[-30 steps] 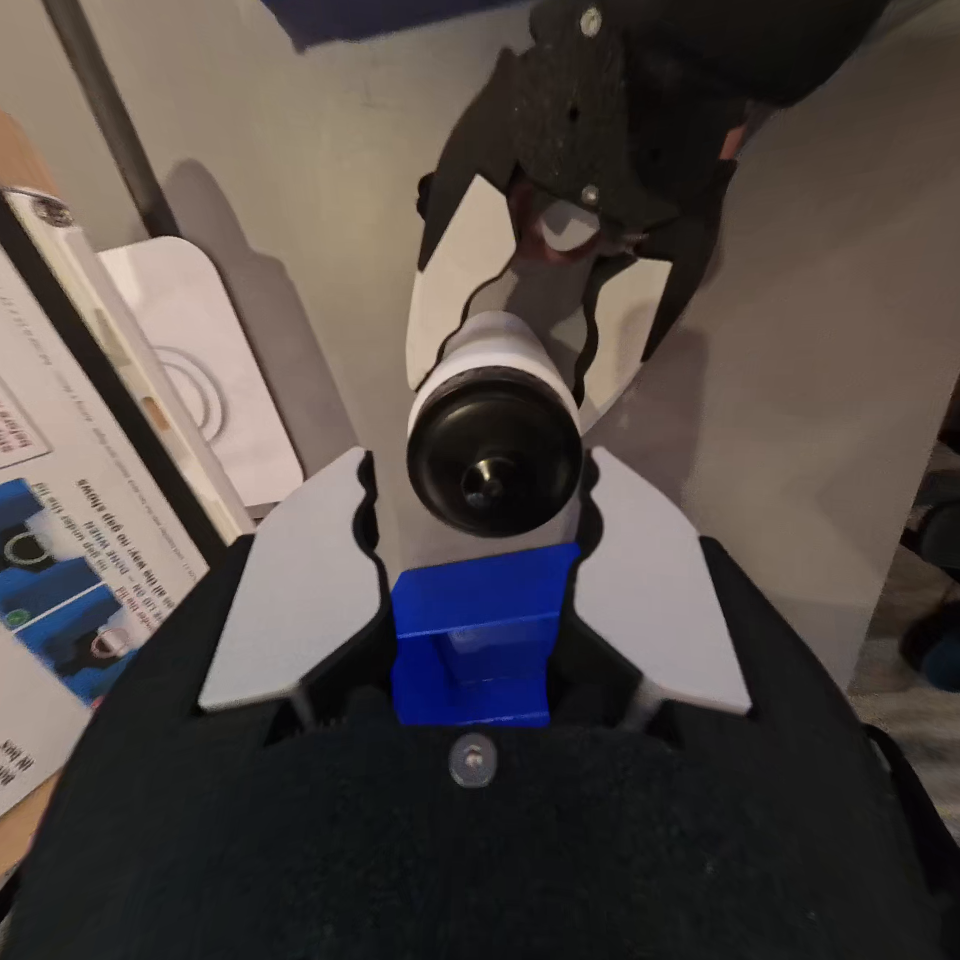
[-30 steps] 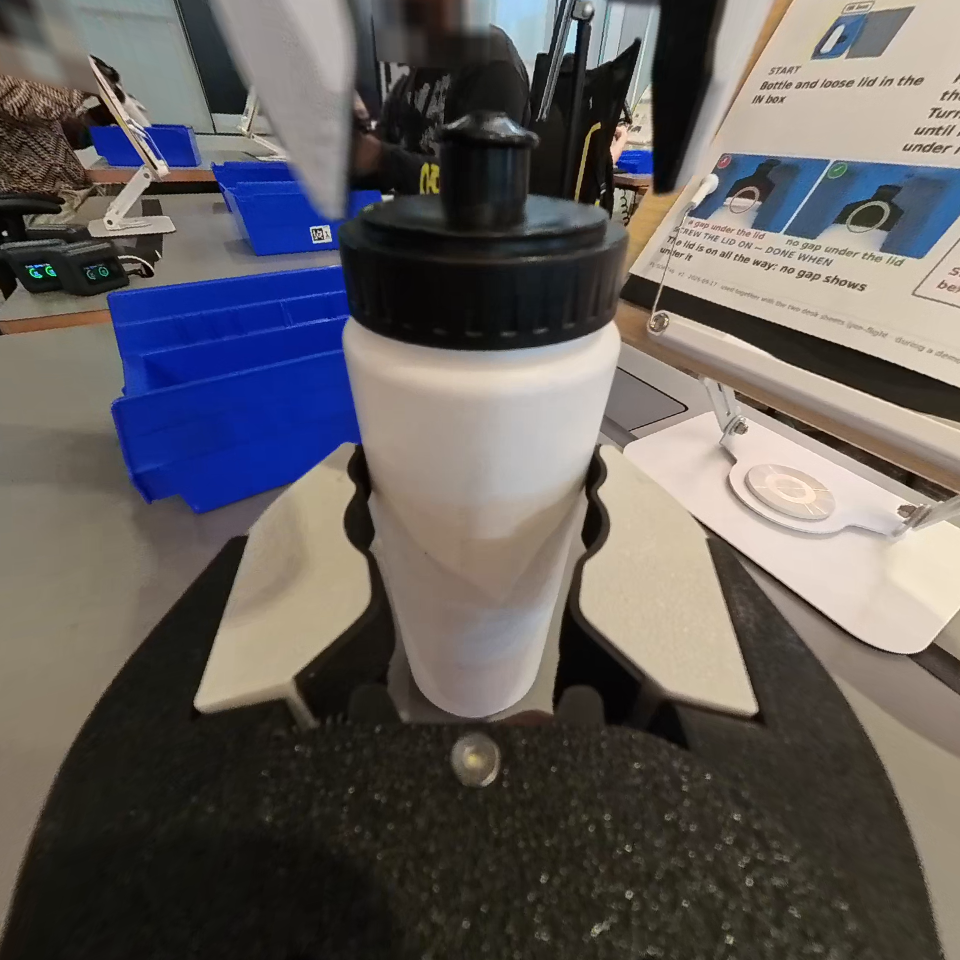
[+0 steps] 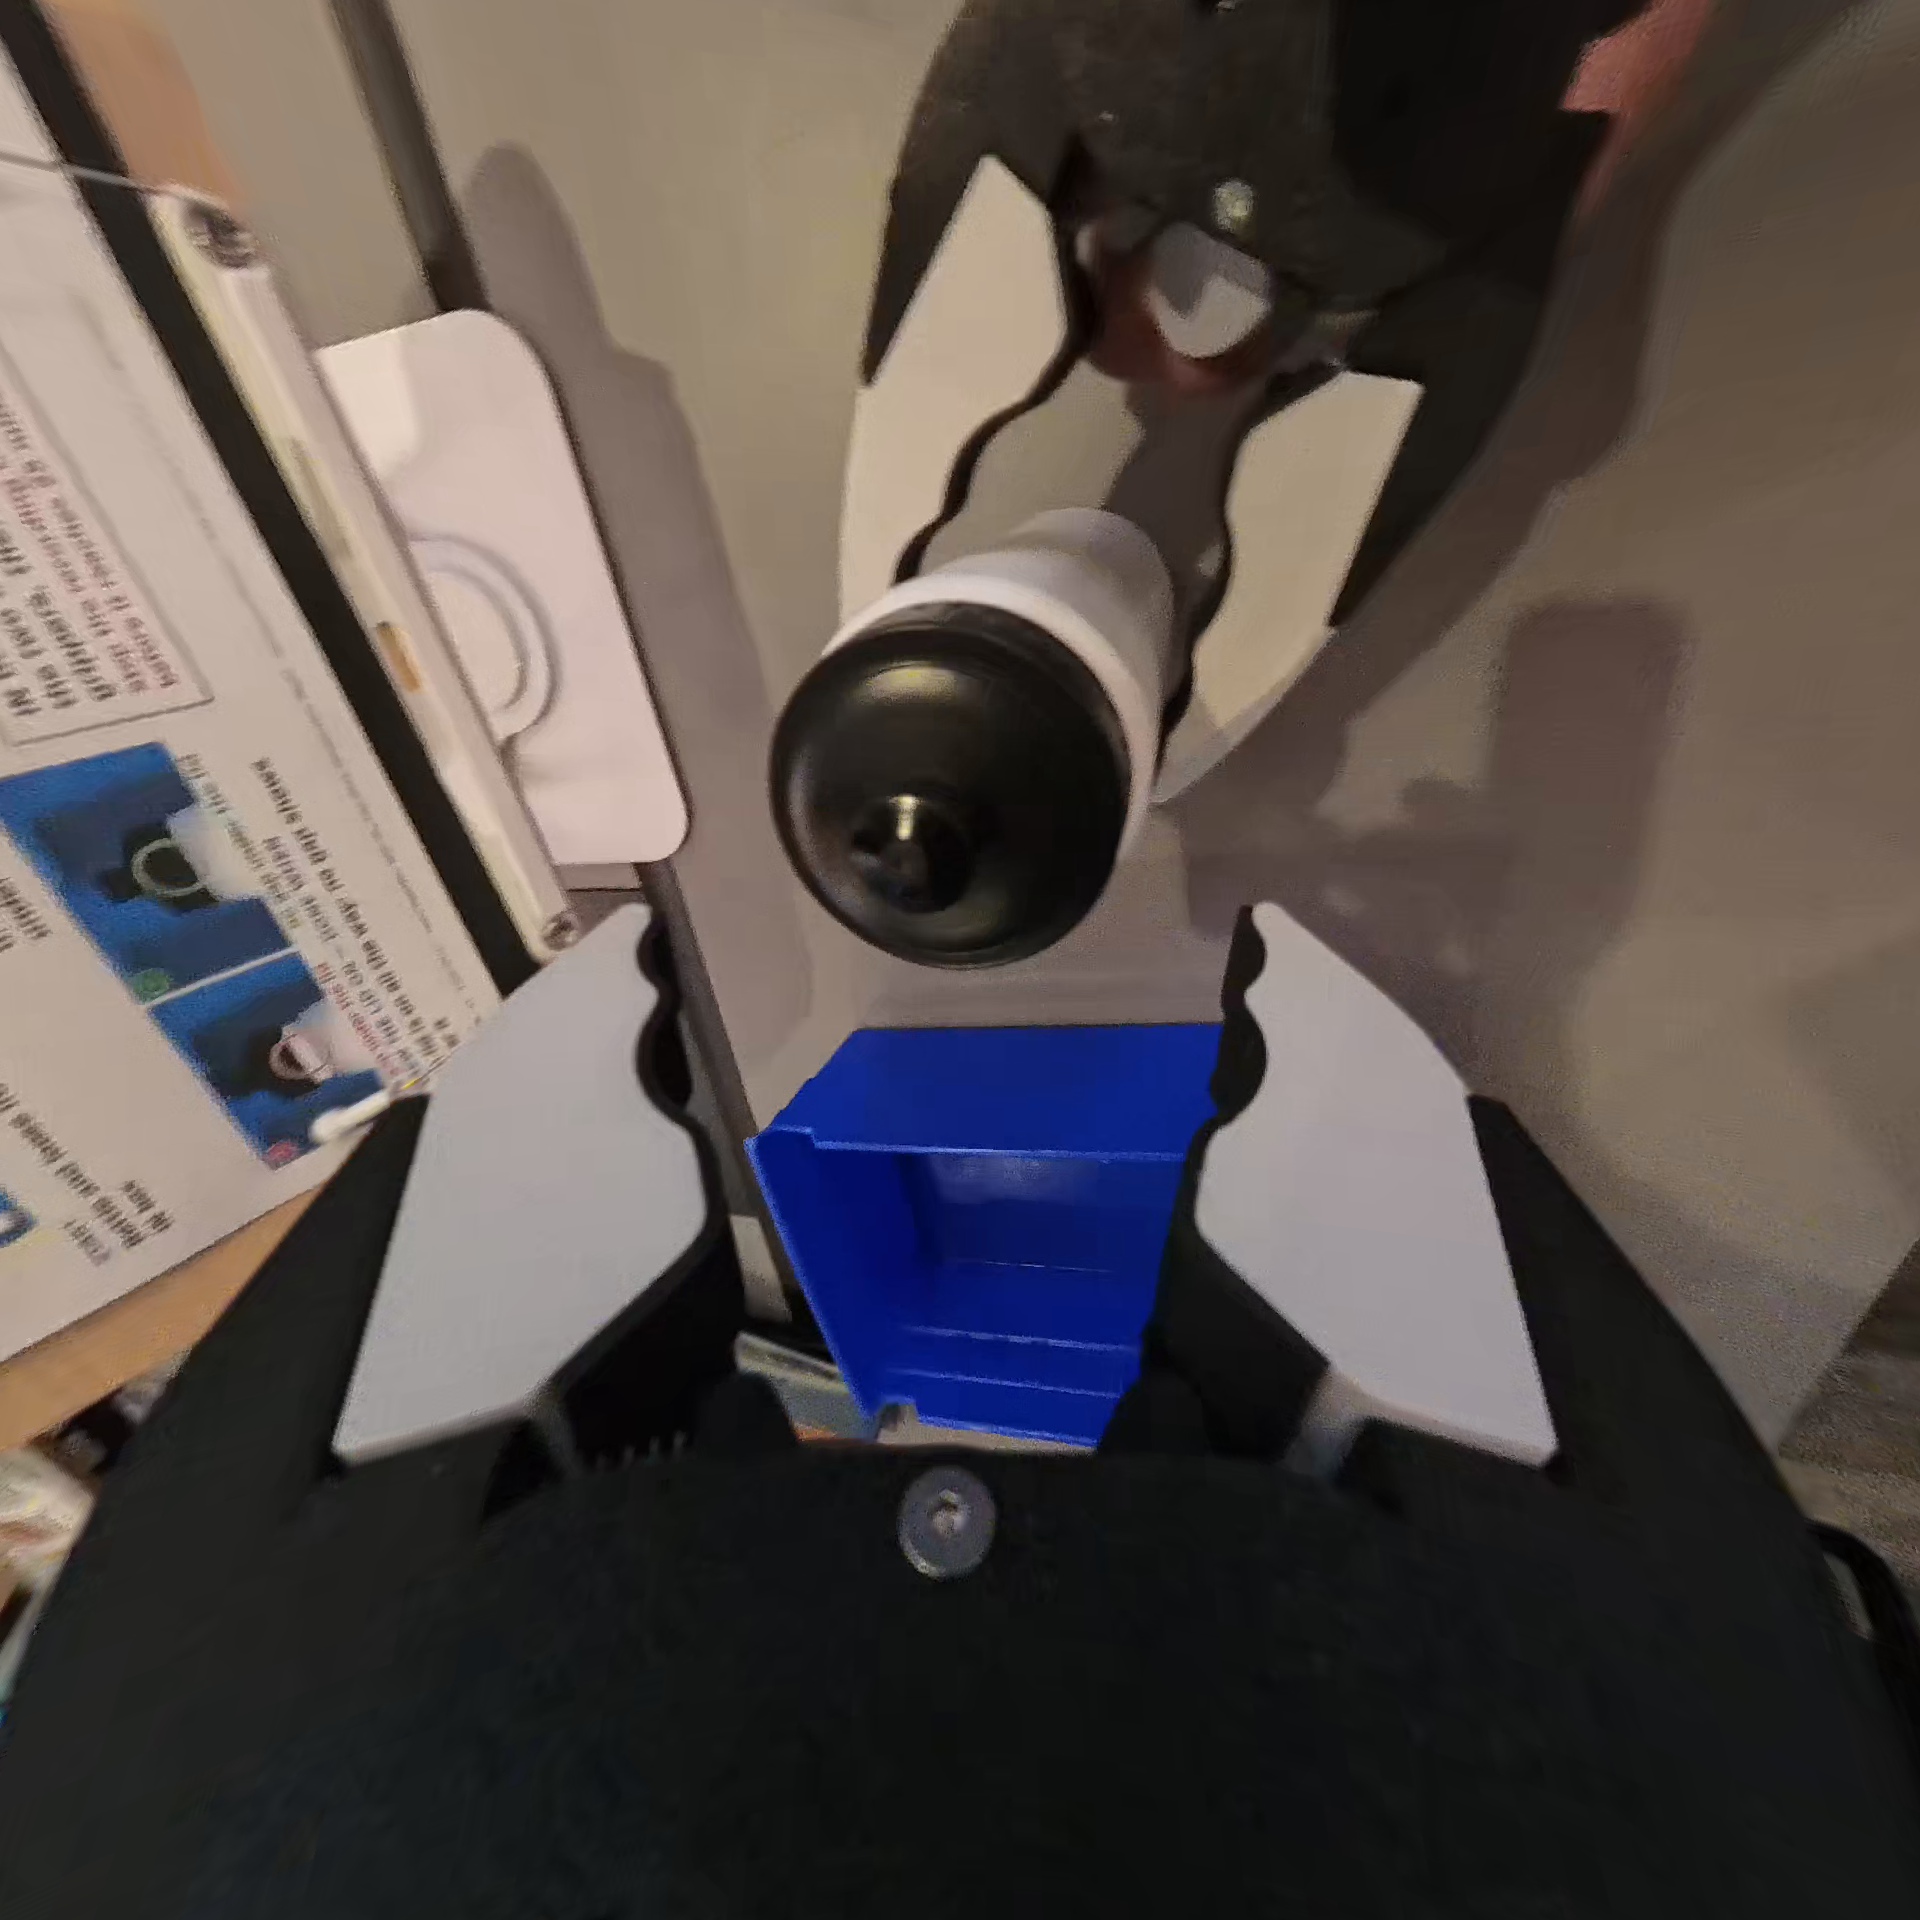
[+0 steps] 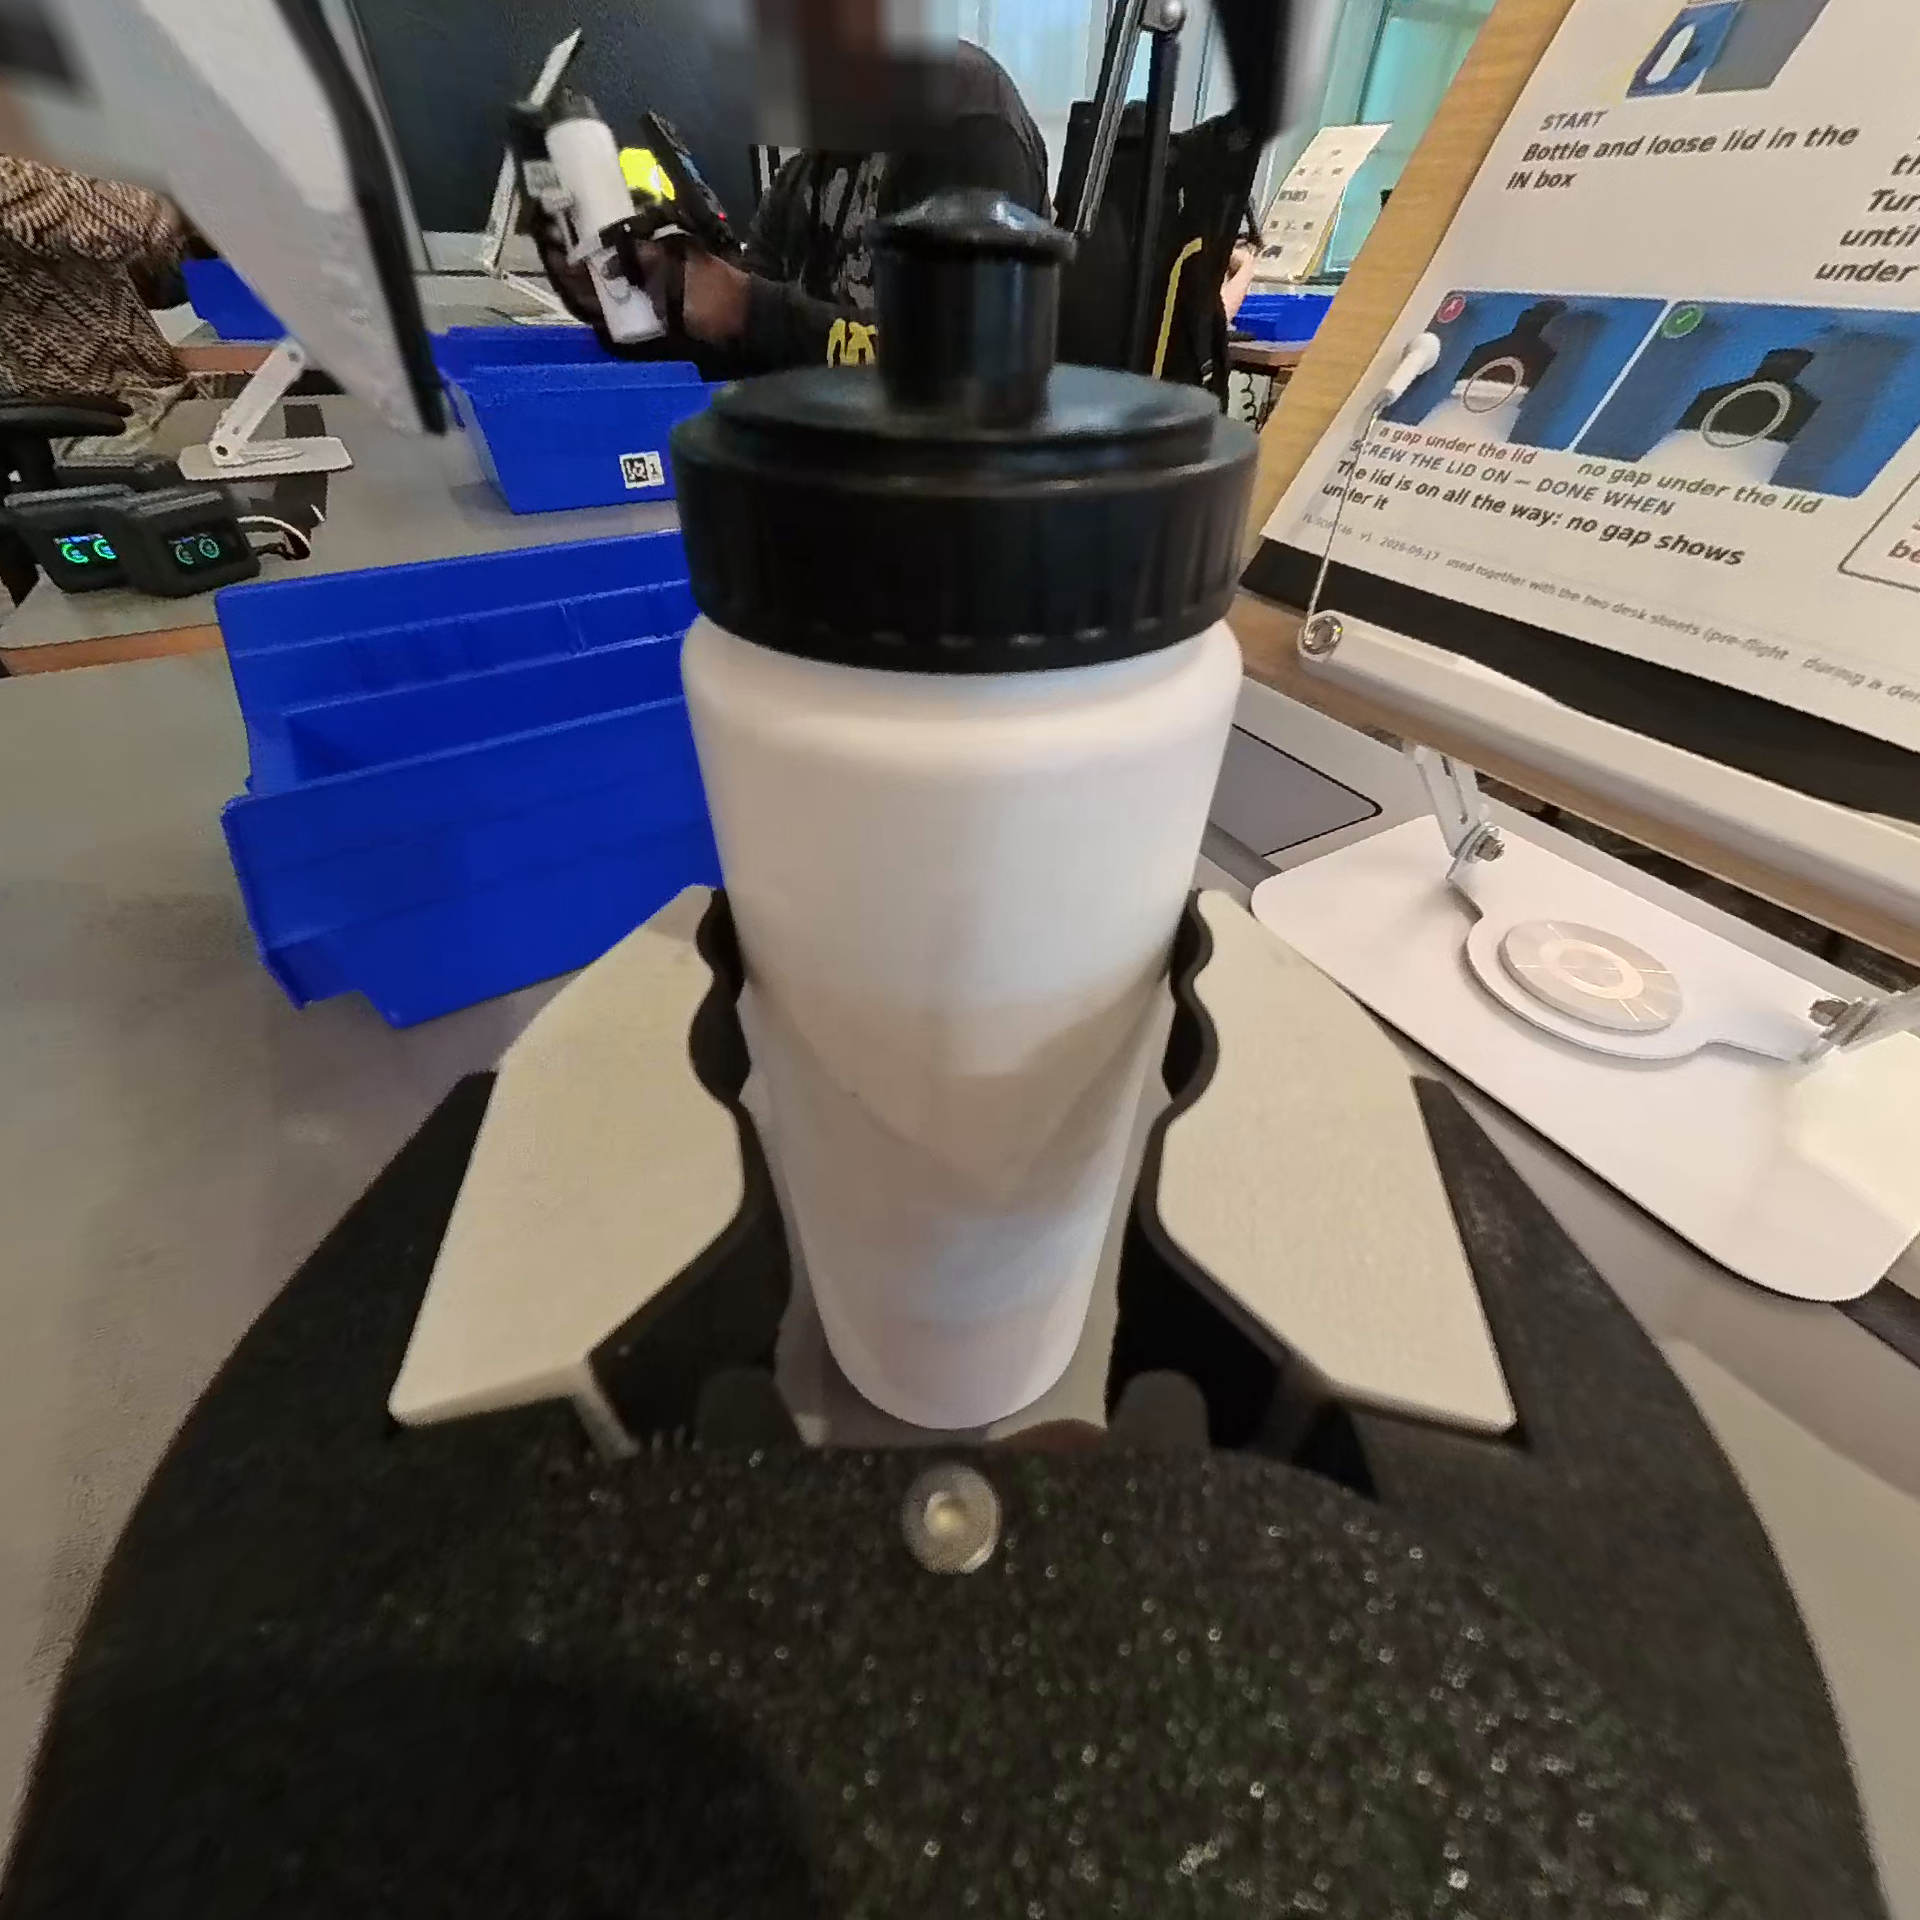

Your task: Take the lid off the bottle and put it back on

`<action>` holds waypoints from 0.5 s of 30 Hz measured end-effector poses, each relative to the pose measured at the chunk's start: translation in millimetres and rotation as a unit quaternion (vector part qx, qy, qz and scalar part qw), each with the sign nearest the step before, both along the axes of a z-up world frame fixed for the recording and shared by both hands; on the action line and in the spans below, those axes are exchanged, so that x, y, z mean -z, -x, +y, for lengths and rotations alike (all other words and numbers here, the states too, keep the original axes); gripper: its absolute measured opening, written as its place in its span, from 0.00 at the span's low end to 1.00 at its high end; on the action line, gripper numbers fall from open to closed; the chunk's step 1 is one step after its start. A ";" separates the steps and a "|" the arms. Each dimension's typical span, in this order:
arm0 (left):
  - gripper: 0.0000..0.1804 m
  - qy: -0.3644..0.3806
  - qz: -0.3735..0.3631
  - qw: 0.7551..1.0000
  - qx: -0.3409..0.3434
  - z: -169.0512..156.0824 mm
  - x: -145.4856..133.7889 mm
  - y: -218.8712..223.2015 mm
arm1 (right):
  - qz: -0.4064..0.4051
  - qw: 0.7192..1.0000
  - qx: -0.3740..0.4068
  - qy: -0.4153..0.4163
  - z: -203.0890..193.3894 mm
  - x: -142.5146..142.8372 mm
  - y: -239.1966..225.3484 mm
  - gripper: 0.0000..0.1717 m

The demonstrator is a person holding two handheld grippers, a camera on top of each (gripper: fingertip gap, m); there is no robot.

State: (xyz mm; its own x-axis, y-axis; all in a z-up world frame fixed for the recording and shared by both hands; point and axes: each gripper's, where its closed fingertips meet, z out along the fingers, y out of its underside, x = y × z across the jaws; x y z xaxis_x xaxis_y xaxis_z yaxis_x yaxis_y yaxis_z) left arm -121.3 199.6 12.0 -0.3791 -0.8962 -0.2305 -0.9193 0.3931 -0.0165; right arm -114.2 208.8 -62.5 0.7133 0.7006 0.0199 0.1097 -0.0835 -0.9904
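Our right gripper [image 4: 956, 997] pinches the white plastic bottle [image 4: 956, 914], its dark wavy pads [image 4: 717, 997] pressed against the body at 9 and 3 o'clock in its own view. The bottle stands upright in that grip, lifted off the grey table [image 4: 104, 935]. The ribbed black screw lid [image 4: 961, 520] with its pull spout sits at 12 o'clock on the neck, and no gap shows beneath it.

Our left gripper [image 3: 945, 935] looks straight down on that lid [image 3: 951, 790]. Its jaws are spread wide with nothing between them, and the lid lies just beyond the fingertips, toward 12 o'clock.

The step in hand, as we judge it, is taking hold of the lid to turn it. To do it well, we keep the right gripper firm and the bottle steady. We centre the left jaws over the lid so the pads meet the ribbed rim on opposite sides, not the narrow spout. We close squarely before twisting, since an off-centre pinch would likely slip on the ribs or tilt the bottle.

Further out, a blue plastic bin [image 3: 987, 1226] lies below at 6 o'clock in the left view. A propped instruction sheet [image 4: 1662, 364] stands at 2 o'clock in the right view.
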 end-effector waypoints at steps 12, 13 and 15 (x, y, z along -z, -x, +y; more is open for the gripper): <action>0.38 0.102 0.030 0.994 -0.040 2.1 16.0 -6.2 | 0.002 1.000 -0.001 0.001 0.1 0.8 -0.1 0.46; 0.38 0.103 0.029 0.993 -0.049 1.6 16.1 -6.0 | 0.001 1.000 -0.001 0.001 0.1 1.0 0.0 0.46; 0.38 0.110 0.032 0.988 -0.101 0.6 15.9 -5.4 | 0.001 1.000 -0.001 0.002 0.1 1.0 0.1 0.46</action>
State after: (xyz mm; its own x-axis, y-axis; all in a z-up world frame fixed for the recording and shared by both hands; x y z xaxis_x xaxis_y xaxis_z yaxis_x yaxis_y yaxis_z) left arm -115.8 200.2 -3.9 -0.1947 -0.9809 -0.0034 -0.9806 0.1947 -0.0212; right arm -114.3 208.9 -63.5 0.7124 0.7016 0.0165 0.1081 -0.0865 -0.9904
